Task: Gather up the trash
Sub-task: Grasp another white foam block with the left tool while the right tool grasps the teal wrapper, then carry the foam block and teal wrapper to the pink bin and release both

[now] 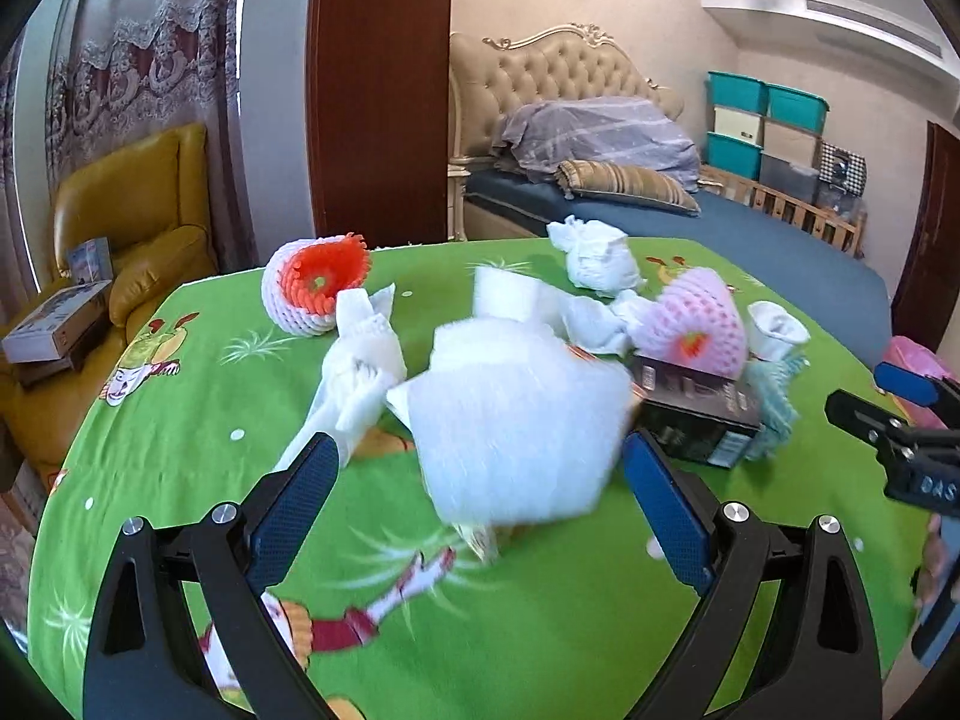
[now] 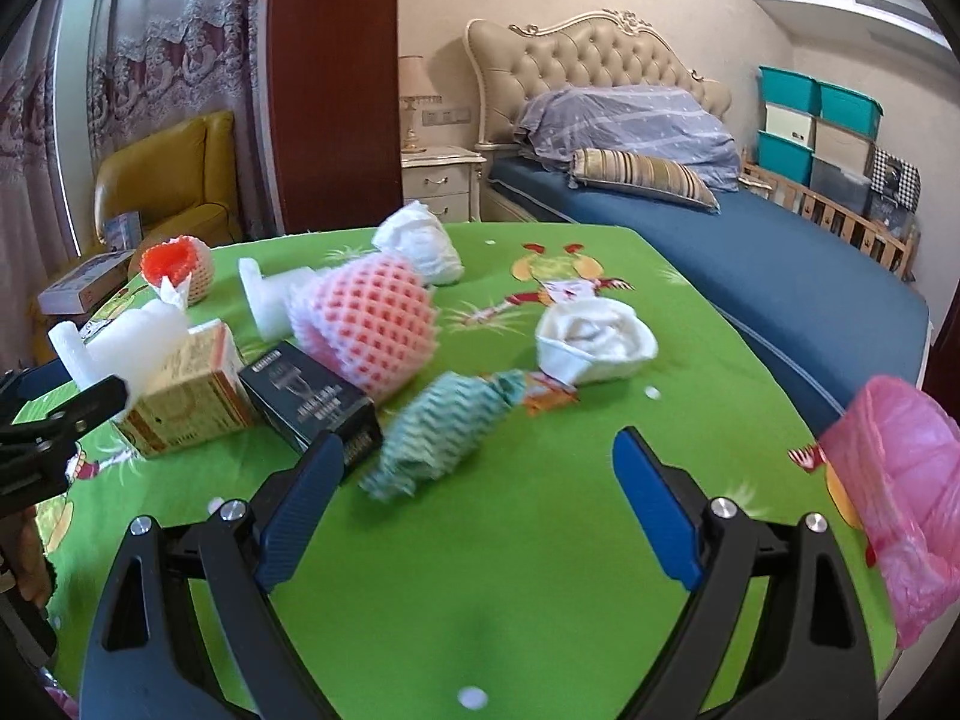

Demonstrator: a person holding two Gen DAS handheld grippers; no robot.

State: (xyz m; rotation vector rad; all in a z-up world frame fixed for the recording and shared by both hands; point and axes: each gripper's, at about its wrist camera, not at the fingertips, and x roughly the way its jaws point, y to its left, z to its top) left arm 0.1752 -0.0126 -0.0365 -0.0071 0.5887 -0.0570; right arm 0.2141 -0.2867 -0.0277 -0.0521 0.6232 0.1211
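Trash lies on a table with a green cartoon cloth [image 1: 540, 630]. My left gripper [image 1: 480, 456] is open, its jaws either side of a white foam sheet [image 1: 516, 414] lying over a tan carton [image 2: 186, 396]. A black box [image 1: 690, 414], a pink foam fruit net [image 1: 699, 324], a teal wrapper [image 2: 438, 432] and white foam pieces [image 1: 360, 360] lie around. My right gripper [image 2: 474, 450] is open and empty, just near of the teal wrapper. A pink plastic bag [image 2: 900, 480] hangs at the table's right edge.
A white and orange fruit net [image 1: 312, 288] sits at the far left of the table. Crumpled white paper [image 1: 600, 258] lies at the back, a white foam cup shape [image 2: 594, 336] to the right. A bed [image 2: 750, 264] stands behind, a yellow armchair [image 1: 138, 210] to the left.
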